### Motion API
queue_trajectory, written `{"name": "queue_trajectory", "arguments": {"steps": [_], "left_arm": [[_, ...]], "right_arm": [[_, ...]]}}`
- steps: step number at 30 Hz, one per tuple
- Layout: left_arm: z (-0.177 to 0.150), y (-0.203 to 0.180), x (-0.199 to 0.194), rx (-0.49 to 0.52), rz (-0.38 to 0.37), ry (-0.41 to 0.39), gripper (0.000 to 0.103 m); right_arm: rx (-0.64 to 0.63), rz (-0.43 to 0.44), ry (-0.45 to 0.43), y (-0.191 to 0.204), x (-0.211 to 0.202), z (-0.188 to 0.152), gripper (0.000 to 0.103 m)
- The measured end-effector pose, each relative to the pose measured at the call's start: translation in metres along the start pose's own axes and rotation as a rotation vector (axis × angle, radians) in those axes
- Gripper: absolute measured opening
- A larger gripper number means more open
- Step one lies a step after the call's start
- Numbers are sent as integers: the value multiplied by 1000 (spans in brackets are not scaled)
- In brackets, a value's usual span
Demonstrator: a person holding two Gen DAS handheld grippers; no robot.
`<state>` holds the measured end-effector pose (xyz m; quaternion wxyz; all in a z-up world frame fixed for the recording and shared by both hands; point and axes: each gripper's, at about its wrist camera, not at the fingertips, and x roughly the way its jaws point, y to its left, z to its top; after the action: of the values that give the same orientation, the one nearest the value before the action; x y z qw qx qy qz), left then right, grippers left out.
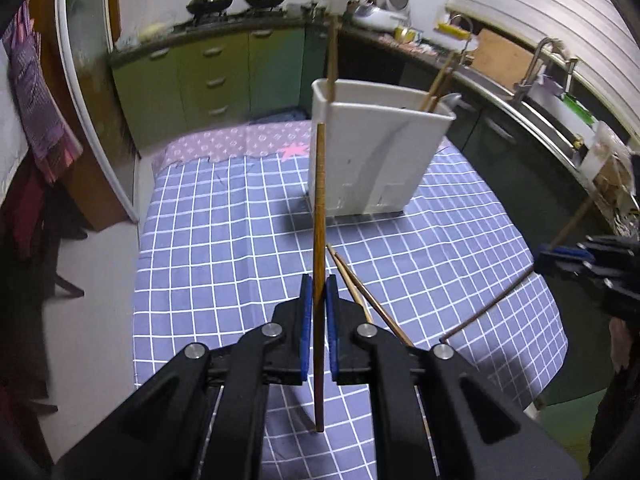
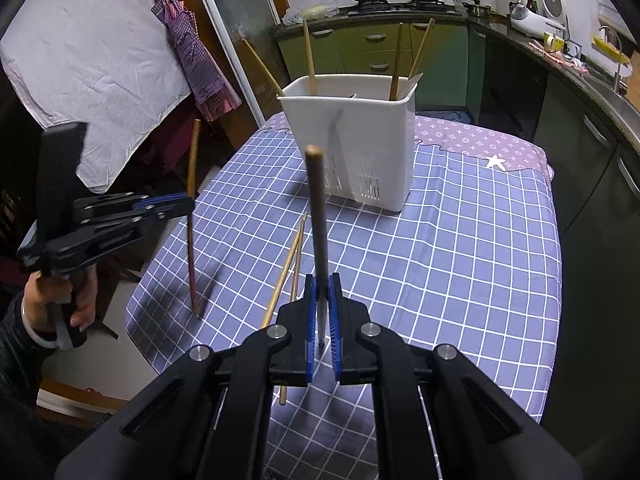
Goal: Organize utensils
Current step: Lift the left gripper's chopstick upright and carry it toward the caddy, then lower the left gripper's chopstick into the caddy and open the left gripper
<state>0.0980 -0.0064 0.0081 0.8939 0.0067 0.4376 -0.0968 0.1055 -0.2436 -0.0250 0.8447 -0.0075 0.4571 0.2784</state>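
We are clamping one upright brown wooden chopstick [image 1: 319,240] in the left gripper [image 1: 319,300] and another [image 2: 317,240] in the right gripper [image 2: 322,304], both pointing toward the white plastic utensil holder [image 2: 352,140] ahead; two loose chopsticks [image 2: 290,256] are lying before the holder.

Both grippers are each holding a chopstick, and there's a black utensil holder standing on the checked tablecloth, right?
Not quite: the utensil holder is white, not black, as the right wrist view shows. The left gripper and right gripper each clamp a chopstick, and the holder stands on the checked tablecloth.
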Motion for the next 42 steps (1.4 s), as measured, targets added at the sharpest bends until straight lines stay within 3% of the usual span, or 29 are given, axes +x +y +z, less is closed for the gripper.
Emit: {"name": "queue_trajectory", "arguments": {"steps": [8, 14, 16, 24, 29, 35, 42], "left_arm": [[-3, -18, -19, 58, -20, -49, 7], [32, -31, -42, 71, -81, -83, 7], [50, -35, -52, 70, -98, -121, 7], [131, -55, -80, 70, -118, -396, 7], [172, -59, -62, 50, -111, -509, 7], [190, -63, -19, 50, -39, -557, 7], [186, -50, 24, 21, -17, -485, 7]], "right_arm": [[-2, -7, 3, 1, 0, 0, 7], [-5, -4, 1, 1, 0, 0, 7], [-5, -3, 0, 0, 0, -1, 7], [2, 6, -2, -2, -1, -4, 7], [-3, 13, 0, 0, -1, -6, 7], [-6, 21, -1, -1, 0, -7, 7], [0, 24, 3, -3, -1, -9, 7]]}}
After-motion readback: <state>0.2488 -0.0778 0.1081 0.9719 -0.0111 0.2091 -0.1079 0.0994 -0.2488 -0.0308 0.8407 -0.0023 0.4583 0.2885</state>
